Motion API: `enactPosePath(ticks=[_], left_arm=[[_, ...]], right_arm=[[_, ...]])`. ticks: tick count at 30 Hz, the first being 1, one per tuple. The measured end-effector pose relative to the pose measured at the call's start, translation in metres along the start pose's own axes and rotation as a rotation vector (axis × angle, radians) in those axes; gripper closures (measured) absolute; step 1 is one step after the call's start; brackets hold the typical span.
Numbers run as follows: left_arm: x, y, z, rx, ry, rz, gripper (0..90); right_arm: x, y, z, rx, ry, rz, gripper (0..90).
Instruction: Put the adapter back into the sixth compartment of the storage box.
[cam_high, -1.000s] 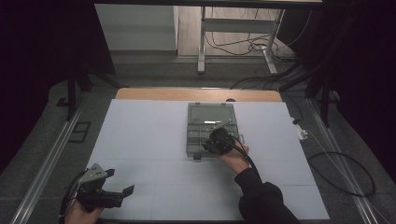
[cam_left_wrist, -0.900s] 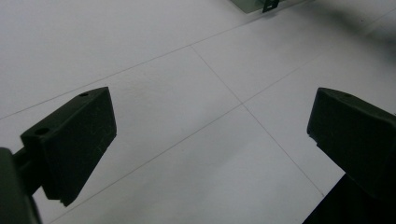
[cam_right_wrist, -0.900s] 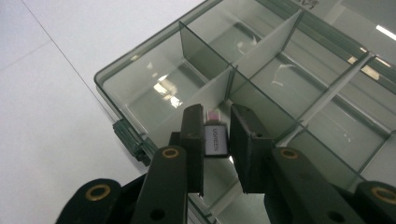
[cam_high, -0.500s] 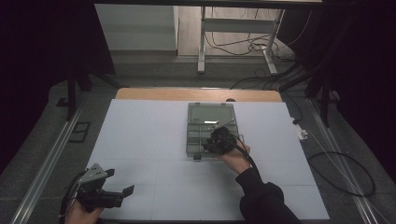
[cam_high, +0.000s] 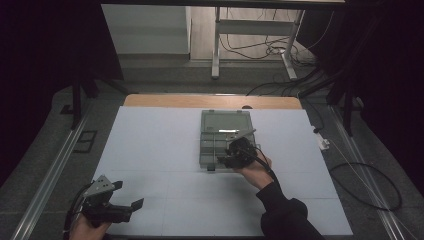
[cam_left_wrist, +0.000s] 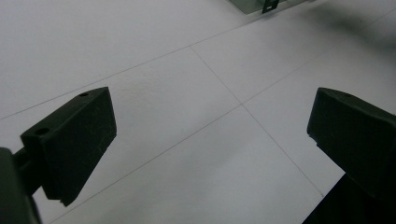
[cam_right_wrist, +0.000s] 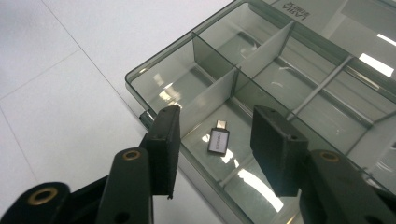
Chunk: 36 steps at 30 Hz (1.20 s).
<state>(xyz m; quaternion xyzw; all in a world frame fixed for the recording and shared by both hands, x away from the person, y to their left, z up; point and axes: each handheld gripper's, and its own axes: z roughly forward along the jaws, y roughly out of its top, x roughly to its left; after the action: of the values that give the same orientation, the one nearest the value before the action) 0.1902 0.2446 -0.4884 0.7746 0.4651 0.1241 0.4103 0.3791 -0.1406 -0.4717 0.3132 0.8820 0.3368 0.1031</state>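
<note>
A clear grey compartment box (cam_high: 206, 142) lies open at the middle of the white table (cam_high: 150, 150). My right gripper (cam_high: 234, 153) hovers over its near right corner. In the right gripper view its jaws (cam_right_wrist: 217, 122) stand apart and have just been opening. A small black and silver USB stick (cam_right_wrist: 218, 140) lies flat on the floor of a compartment of the box (cam_right_wrist: 159, 63) below them, and neither pad touches it. My left gripper (cam_high: 126, 199) rests at the table's near left corner, open. Nothing but bare table lies between its jaws (cam_left_wrist: 210, 126).
A wooden strip (cam_high: 210, 101) edges the table's far side. A metal rail (cam_high: 47, 175) runs along the left. Cables (cam_high: 370, 185) coil on the floor at the right, and a small white object (cam_high: 324, 144) lies by the table's right edge.
The right hand has stayed at the box's near right corner with only a slight shift. The left gripper has not moved.
</note>
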Motion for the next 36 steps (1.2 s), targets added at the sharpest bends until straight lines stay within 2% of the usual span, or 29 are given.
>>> enactPosePath(ticks=[19, 28, 36], left_arm=[[0.0, 0.0, 0.0, -0.003, -0.001, -0.003, 1.8], [0.0, 0.0, 0.0, -0.002, -0.001, -0.002, 1.8], [0.0, 0.0, 0.0, -0.003, 0.0, 0.0, 1.8]], right_arm=[[-0.002, -0.012, -0.021, -0.038, -0.024, 0.032, 33.0], [0.0, -0.015, -0.03, -0.035, -0.01, 0.05, 25.1], [0.0, -0.023, -0.043, -0.045, -0.003, 0.052, 21.7]])
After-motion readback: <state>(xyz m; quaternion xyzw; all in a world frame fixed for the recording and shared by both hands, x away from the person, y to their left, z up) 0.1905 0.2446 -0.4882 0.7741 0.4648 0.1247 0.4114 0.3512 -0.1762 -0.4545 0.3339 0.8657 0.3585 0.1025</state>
